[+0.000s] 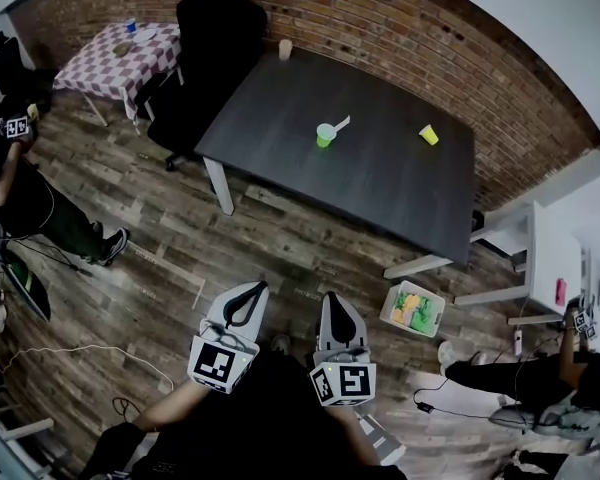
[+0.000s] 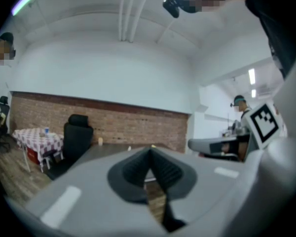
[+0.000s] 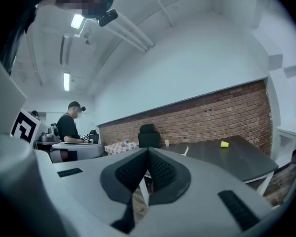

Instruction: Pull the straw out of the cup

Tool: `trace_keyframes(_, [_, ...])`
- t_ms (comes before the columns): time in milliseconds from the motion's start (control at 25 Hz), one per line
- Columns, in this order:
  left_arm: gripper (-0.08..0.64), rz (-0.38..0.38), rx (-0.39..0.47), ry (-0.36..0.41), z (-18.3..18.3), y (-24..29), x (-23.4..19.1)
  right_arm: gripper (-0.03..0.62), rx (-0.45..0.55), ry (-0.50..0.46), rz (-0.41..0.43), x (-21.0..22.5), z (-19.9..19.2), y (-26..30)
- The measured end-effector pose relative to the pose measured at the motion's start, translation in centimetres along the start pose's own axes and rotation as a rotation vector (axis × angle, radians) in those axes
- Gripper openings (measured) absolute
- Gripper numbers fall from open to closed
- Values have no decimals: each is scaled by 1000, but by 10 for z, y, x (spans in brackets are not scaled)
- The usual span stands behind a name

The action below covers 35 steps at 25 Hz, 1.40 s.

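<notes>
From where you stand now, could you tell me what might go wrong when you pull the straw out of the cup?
The green cup stands free on the table, so tugging the slanted straw could tip or drag it. The left gripper and right gripper are both shut; arriving that way could knock the straw. A white bin sits on the floor by the table's near corner, so tripping is possible.

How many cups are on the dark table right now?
3: a green cup with the straw near the middle, a yellow cup to its right, and a beige cup at the far edge. None seems hidden.
</notes>
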<state>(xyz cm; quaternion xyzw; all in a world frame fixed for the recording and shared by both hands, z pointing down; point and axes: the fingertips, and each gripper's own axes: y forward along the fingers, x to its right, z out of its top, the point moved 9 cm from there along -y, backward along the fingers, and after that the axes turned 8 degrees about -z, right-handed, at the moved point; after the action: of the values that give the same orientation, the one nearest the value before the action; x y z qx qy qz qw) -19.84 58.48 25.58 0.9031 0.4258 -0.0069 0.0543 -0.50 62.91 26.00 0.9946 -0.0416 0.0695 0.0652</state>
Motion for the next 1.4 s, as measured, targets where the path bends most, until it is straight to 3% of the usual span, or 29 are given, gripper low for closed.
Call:
trace_keyframes(560, [5, 123, -52, 7, 3, 54, 19, 3, 12, -32, 109, 52, 4, 24])
trace_keyframes(760, [5, 131, -88, -12, -3, 71, 18, 4, 3, -25, 102, 66, 10, 41])
trace_keyframes(1080, [5, 89, -93, -47, -13, 122, -31, 3, -22, -29, 56, 78, 6, 95])
trace_keyframes(1400, [5, 21, -86, -38, -14, 186, -108, 3, -37, -40, 11, 78, 2, 177])
